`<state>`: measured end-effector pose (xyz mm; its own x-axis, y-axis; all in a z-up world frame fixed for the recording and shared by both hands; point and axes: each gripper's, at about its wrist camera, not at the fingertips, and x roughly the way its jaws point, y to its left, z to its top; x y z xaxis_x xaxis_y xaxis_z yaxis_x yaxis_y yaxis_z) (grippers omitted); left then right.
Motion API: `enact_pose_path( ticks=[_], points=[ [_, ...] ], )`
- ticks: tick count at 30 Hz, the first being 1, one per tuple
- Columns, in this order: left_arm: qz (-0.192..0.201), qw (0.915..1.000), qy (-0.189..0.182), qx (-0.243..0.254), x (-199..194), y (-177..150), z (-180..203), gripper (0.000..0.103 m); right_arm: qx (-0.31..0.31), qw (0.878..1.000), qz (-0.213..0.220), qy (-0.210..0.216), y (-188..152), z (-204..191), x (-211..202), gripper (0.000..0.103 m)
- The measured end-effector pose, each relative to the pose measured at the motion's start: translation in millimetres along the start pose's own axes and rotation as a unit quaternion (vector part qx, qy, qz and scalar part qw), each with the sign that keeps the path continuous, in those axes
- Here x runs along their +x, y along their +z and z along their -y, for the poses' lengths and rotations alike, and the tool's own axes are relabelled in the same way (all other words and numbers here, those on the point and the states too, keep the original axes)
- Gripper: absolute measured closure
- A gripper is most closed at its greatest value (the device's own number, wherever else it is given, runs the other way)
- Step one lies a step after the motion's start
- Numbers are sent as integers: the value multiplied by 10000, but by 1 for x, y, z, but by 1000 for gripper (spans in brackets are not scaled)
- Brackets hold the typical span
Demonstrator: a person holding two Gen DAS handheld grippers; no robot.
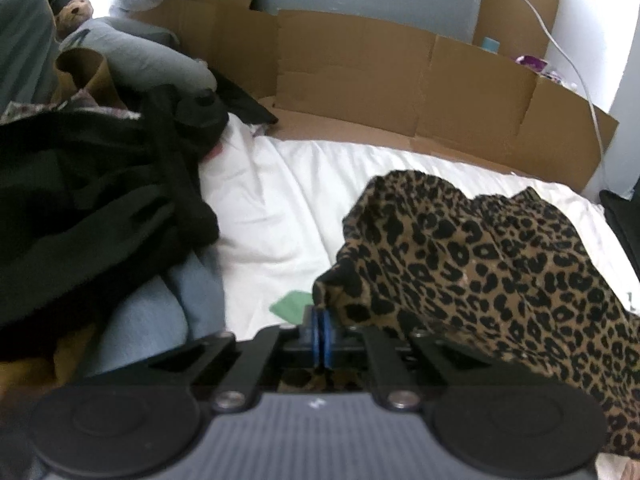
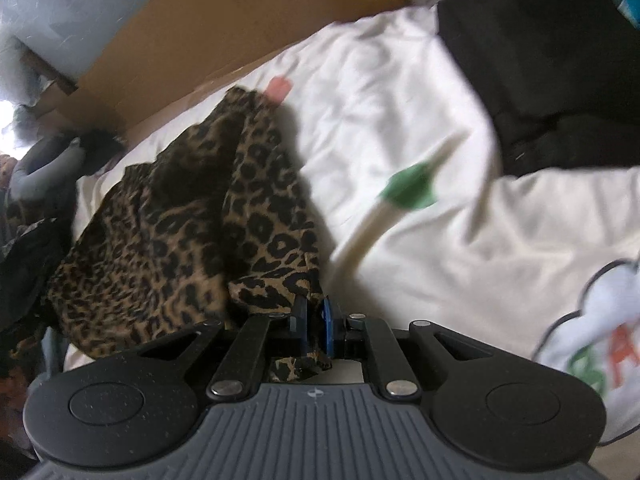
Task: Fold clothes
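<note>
Both the left gripper [image 1: 322, 334] and right gripper [image 2: 316, 326] pinch the leopard-print garment [image 1: 480, 256] lifted ahead of them, probably by its edge, which next needs spreading flat on the white sheet [image 1: 280, 200].

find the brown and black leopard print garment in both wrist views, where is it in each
Left wrist view: the brown and black leopard print garment fills the lower right, bunched up from the left gripper, whose blue pads are shut on its edge.
Right wrist view: it lies centre left, its edge pinched in the right gripper.
Shared landmark: the white bed sheet under it, with the brown cardboard wall behind.
</note>
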<state>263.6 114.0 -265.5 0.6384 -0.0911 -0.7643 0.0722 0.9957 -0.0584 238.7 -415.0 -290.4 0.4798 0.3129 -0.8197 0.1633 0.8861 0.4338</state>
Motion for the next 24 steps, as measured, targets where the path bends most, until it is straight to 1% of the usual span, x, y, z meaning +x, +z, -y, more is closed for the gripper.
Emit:
enact_pose_path(
  ticks=[3,8,10,12,13,15,17,18,19,21,22,23,24],
  points=[
    [-115,9998,126,-41,6,6,-4,101,-50,9994,158,-305,8,7,-9,96],
    [-409,9979,482,-141,25,4,-11,100,-95,9956,174,-914,17,24,-11,97],
    [-499,9972,523,-193,30,1,-12,94,-97,9929,258,-1153,20,31,-11,97],
    [-523,9968,550,-259,30,-2,-12,84,-165,9911,368,-1271,24,35,-12,96],
    [-515,9966,587,-274,29,-4,-11,82,-178,9906,398,-1296,26,36,-13,96],
    [-513,9959,689,-278,25,-6,-11,69,-139,9904,435,-1306,29,37,-12,96],
    [-465,9954,754,-358,17,-9,-12,61,-72,9907,447,-1287,30,38,-12,93],
    [-433,9953,766,-415,13,-11,-13,60,-22,9911,437,-1260,29,39,-12,93],
    [-397,9951,765,-485,8,-13,-14,60,28,9914,428,-1234,29,39,-13,91],
    [-350,9944,769,-639,-1,-18,-16,60,144,9920,437,-1179,25,43,-16,78],
    [-333,9937,775,-733,-5,-21,-17,60,206,9919,465,-1165,21,45,-20,67],
    [-322,9931,778,-817,-8,-24,-18,60,257,9918,502,-1145,17,47,-22,64],
    [-319,9925,777,-886,-11,-27,-19,60,316,9921,533,-1094,14,50,-24,63]
  ],
)
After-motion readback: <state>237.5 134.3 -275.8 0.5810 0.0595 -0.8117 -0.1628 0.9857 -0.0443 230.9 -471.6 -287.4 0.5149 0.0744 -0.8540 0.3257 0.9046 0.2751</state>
